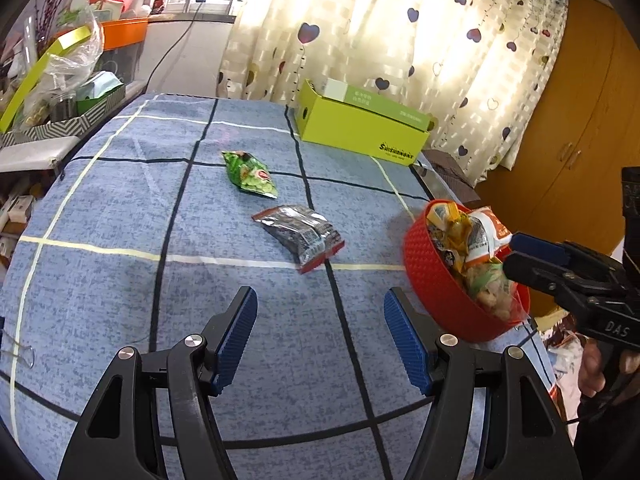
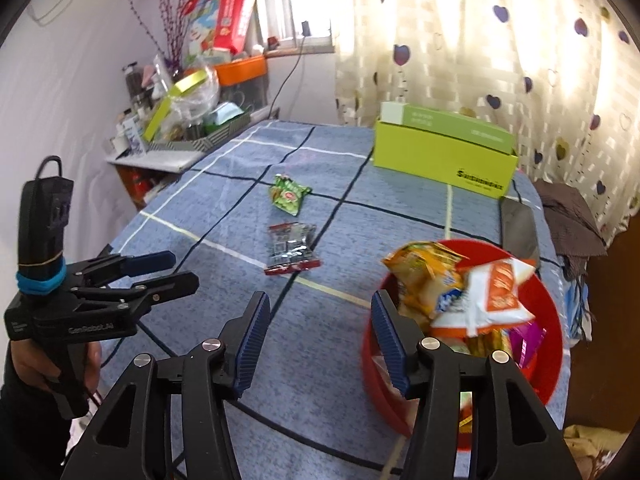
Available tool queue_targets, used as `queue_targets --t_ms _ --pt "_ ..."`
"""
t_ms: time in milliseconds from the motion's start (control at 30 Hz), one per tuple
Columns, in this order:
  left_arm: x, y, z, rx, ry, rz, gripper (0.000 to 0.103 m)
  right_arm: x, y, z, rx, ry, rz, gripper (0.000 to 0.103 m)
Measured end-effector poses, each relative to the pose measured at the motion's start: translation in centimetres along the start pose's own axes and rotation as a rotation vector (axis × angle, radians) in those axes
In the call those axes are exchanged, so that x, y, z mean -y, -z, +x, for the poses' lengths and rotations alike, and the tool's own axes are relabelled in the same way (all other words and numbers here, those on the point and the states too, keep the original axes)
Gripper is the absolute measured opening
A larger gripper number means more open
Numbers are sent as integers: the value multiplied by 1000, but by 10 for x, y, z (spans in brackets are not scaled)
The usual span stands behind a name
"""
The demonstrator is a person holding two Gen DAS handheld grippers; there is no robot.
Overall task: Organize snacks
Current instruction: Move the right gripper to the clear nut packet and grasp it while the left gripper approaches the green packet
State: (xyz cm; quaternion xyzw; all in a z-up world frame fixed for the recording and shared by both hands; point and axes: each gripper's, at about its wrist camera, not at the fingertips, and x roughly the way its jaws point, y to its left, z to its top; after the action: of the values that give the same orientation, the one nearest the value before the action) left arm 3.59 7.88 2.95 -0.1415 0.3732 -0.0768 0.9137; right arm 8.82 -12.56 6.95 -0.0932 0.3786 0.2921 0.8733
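A green snack packet (image 1: 250,174) (image 2: 289,194) lies mid-table on the blue checked cloth. Nearer lies a black-and-silver packet with a red edge (image 1: 304,234) (image 2: 291,248). A red bowl (image 1: 432,280) (image 2: 548,312) at the table's right edge holds several snack packets. My left gripper (image 1: 320,300) (image 2: 184,268) hovers open over bare cloth, short of the black packet, with nothing between its fingers. My right gripper (image 2: 320,300) (image 1: 516,254) is open and holds nothing. Its right finger sits at the bowl's left rim.
A yellow-green cardboard box (image 1: 360,132) (image 2: 440,160) stands at the far right of the table. A cluttered side shelf (image 1: 60,120) borders the left edge. A dark flat device (image 2: 520,228) lies behind the bowl. A binder clip (image 1: 22,354) grips the cloth at the left.
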Motion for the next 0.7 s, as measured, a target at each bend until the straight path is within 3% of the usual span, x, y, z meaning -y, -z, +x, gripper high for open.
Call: queue_targets --t_ms 233,700 --pt "-24 -3 -6 26 -17 -33 67 -17 -13 47 -88 -43 -43 52" --pt "-68 -2 -8 46 -37 -94 67 -32 -40 150 -249 -18 -62 53"
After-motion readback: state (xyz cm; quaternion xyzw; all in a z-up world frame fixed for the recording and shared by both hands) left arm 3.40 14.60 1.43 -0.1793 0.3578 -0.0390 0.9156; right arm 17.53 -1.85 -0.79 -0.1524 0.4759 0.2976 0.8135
